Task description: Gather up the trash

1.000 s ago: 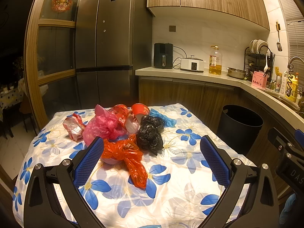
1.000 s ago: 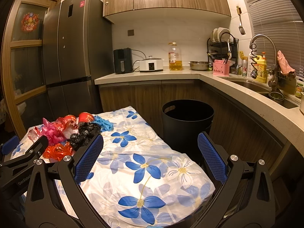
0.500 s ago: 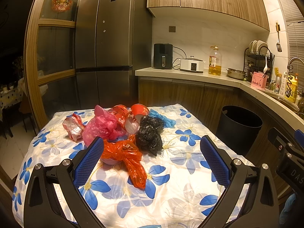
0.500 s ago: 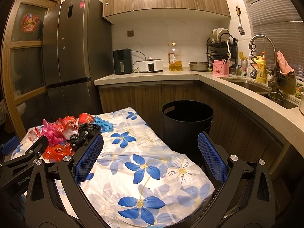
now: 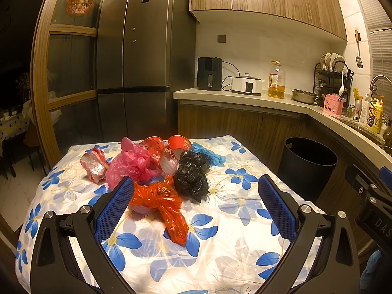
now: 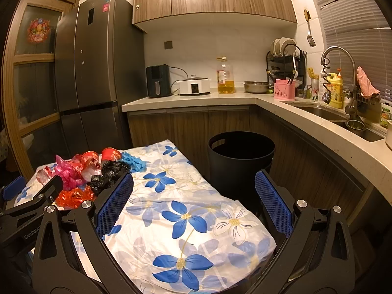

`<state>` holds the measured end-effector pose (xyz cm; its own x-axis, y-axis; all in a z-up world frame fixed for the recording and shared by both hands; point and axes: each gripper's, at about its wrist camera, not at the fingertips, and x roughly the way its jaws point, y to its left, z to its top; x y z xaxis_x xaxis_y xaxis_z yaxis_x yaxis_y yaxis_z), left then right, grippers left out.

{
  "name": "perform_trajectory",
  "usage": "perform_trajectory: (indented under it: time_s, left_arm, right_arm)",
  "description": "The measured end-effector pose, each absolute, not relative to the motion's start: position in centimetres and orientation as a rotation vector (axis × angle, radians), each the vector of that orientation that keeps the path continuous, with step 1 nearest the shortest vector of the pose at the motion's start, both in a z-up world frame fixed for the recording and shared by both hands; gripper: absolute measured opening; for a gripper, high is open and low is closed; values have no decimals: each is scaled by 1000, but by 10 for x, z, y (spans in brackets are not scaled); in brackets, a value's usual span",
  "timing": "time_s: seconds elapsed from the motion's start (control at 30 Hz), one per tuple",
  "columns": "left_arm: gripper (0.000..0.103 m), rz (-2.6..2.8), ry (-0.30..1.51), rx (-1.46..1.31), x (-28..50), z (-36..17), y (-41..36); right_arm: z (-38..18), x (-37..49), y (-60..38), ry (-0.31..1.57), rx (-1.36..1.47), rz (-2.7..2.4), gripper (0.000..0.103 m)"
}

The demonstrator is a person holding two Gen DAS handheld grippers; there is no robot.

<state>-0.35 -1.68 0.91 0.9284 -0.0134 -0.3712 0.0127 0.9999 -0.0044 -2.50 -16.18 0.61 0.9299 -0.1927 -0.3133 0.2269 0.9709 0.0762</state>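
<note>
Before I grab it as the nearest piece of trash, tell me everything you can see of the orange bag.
The orange bag is thin, crinkled, glossy plastic, knotted into a lump with a long tail trailing toward the camera. It lies on the floral tablecloth, nearest of the pile, touching the black bag. Nothing grips it.

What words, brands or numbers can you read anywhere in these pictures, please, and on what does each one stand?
"GenRobo", cut off at the edge: on the left gripper, seen from the right wrist.
"DAS", cut off at the edge: on the right gripper, seen from the left wrist.
"ine", partial: on the can by the sink.
Too small or blurred: the oil bottle label, the fridge stickers, the yellow bottle.
</note>
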Motion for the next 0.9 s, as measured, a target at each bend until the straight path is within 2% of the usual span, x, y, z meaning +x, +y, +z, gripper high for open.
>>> perform_trajectory:
  time_s: [0.9]
  left_arm:
    - [98,-17,378,-7,-3,11,-16]
  right_arm:
    - [8,-20,-161,299,116,-223,98]
